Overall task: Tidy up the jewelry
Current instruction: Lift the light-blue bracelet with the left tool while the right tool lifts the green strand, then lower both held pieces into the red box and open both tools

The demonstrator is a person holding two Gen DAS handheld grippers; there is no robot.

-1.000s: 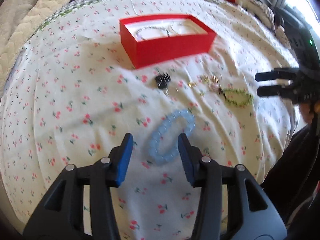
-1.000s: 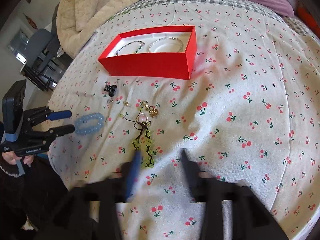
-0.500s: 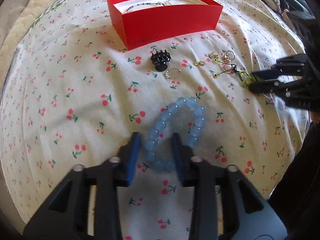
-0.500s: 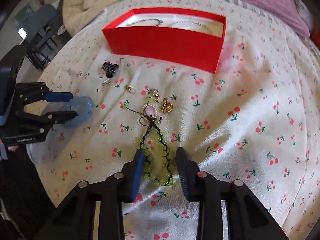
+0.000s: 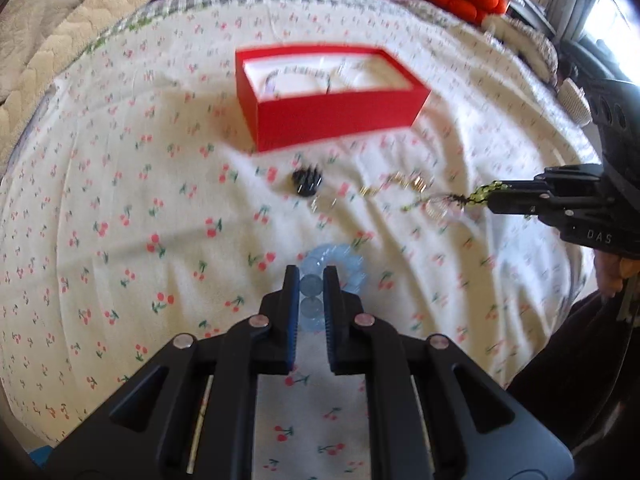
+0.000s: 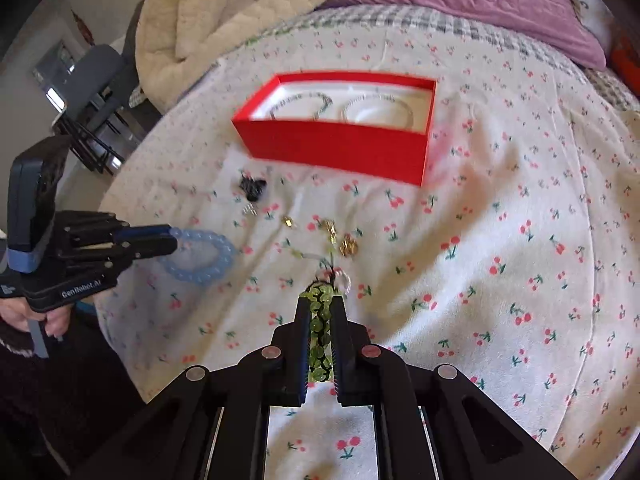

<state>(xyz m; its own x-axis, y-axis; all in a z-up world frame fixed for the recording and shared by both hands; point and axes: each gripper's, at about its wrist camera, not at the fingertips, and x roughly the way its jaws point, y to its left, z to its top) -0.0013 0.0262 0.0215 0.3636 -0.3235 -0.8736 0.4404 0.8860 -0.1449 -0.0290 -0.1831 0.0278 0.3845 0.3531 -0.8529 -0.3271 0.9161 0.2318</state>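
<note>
1. Left claw (image 5: 311, 280) clenched on the pale blue bead bracelet (image 5: 335, 265); one side of the loop is pinched between the blue pads, the rest curls out ahead. Seen from the right wrist camera, the bracelet (image 6: 204, 256) hangs off the claw tips, above the bed.
2. Right claw (image 6: 321, 312) clamped on the green bead bracelet (image 6: 320, 332); beads run down the gap between the fingers, and a dark cord with a pale ring trails off the front.
3. Left wrist camera shows the same green bracelet (image 5: 486, 192) pinched at the right claw's tips, with the cord end dangling toward the sheet.
4. Red box (image 6: 336, 148) open on the cherry-print sheet (image 6: 520, 240), beyond both claws. Two bracelets lie inside on its white lining.
5. On the sheet between box and claws: black hair claw clip (image 6: 253, 186), small silver piece just beside it, gold-coloured pieces (image 6: 347, 245) scattered near the green bracelet's cord.
6. Cream quilt (image 6: 224, 12) and purple pillow (image 6: 480, 4) at the far end of the bed.
</note>
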